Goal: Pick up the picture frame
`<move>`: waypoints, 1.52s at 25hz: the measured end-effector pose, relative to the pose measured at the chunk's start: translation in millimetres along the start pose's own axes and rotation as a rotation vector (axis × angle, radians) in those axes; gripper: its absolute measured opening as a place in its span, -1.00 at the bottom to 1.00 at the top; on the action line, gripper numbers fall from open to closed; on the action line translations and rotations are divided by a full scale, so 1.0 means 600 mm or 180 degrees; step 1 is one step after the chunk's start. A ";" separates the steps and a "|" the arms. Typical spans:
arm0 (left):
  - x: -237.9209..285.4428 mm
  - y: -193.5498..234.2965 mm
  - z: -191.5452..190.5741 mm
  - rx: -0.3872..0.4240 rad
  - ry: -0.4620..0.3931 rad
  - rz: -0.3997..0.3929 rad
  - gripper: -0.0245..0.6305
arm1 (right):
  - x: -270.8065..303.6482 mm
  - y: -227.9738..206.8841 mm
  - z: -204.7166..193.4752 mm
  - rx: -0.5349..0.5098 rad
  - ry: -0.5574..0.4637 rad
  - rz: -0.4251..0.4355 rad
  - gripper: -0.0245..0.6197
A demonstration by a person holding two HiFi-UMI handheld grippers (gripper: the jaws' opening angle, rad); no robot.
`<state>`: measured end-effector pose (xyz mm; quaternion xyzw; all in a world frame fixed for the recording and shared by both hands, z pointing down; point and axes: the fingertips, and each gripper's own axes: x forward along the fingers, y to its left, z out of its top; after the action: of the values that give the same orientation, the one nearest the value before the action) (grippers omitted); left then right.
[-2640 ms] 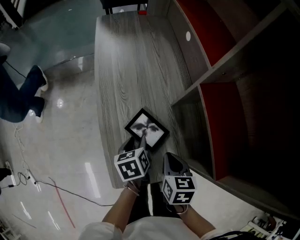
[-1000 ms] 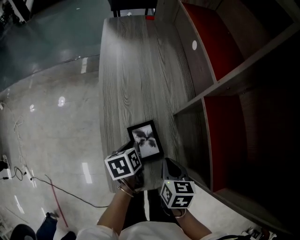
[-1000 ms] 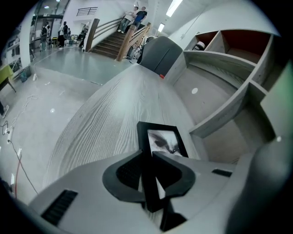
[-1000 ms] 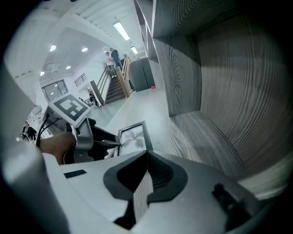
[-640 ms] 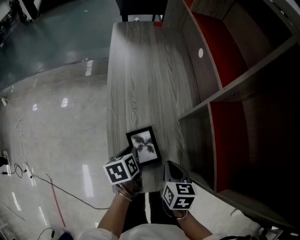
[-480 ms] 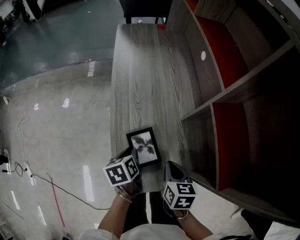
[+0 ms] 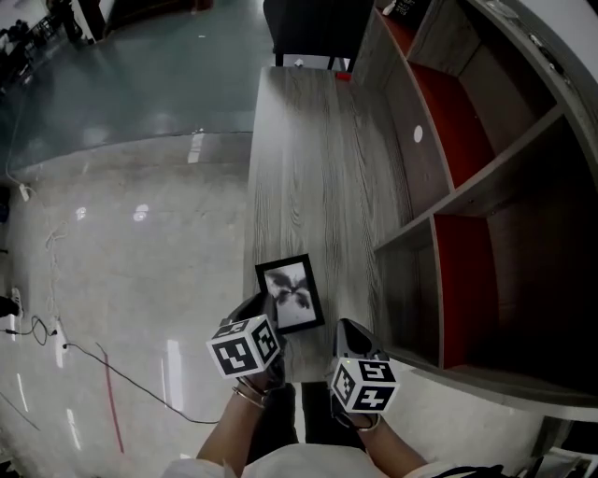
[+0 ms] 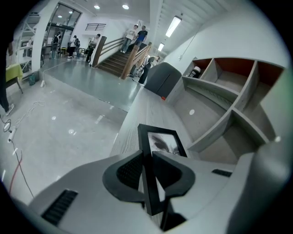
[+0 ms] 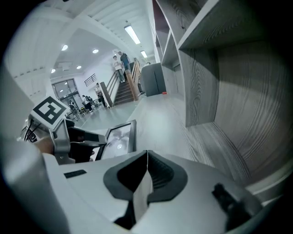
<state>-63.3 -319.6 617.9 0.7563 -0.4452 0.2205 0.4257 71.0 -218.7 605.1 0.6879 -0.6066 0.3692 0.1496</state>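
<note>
The picture frame (image 7: pixel 291 292) is black-rimmed with a dark flower print. It hangs over the near end of the grey wooden table (image 7: pixel 308 159). My left gripper (image 7: pixel 266 313) is shut on the near left edge of the picture frame (image 8: pixel 158 146), whose black rim stands between the two pads. My right gripper (image 7: pixel 348 334) sits to the right of the frame, apart from it, its jaws closed with nothing in them. In the right gripper view the picture frame (image 9: pixel 118 138) shows at left, with my left gripper (image 9: pixel 98 142) clamped on it.
Grey shelving with red back panels (image 7: pixel 467 168) runs along the table's right side. A dark chair (image 7: pixel 313 28) stands at the table's far end. Glossy floor (image 7: pixel 112 261) with cables (image 7: pixel 65 345) lies left. People stand by a staircase (image 8: pixel 123 55) far off.
The left gripper has lifted the picture frame off the table and carried it a little forward. The frame has turned from diamond-wise to nearly square with the table. The right gripper rose slightly.
</note>
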 end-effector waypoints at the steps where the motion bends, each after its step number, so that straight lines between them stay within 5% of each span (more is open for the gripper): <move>1: -0.009 -0.001 0.006 -0.0003 -0.0046 -0.0033 -0.70 | -0.002 0.004 0.004 -0.0012 -0.0021 0.0004 -0.82; 19: -0.211 -0.052 0.145 0.0313 -0.0937 -0.0500 -0.70 | -0.095 0.086 0.139 -0.0214 -0.0622 0.0024 -0.82; 28: -0.295 -0.082 0.163 0.0739 -0.1328 -0.0549 -0.70 | -0.144 0.114 0.195 -0.0143 -0.0977 0.0141 -0.82; 38: -0.354 -0.125 0.194 0.0742 -0.1665 -0.0770 -0.70 | -0.188 0.116 0.229 -0.0105 -0.1183 0.0237 -0.82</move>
<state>-111.9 -296.3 370.0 0.8786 -0.4181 0.0157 0.2301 51.0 -242.0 416.8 0.7188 -0.6549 0.2311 0.0325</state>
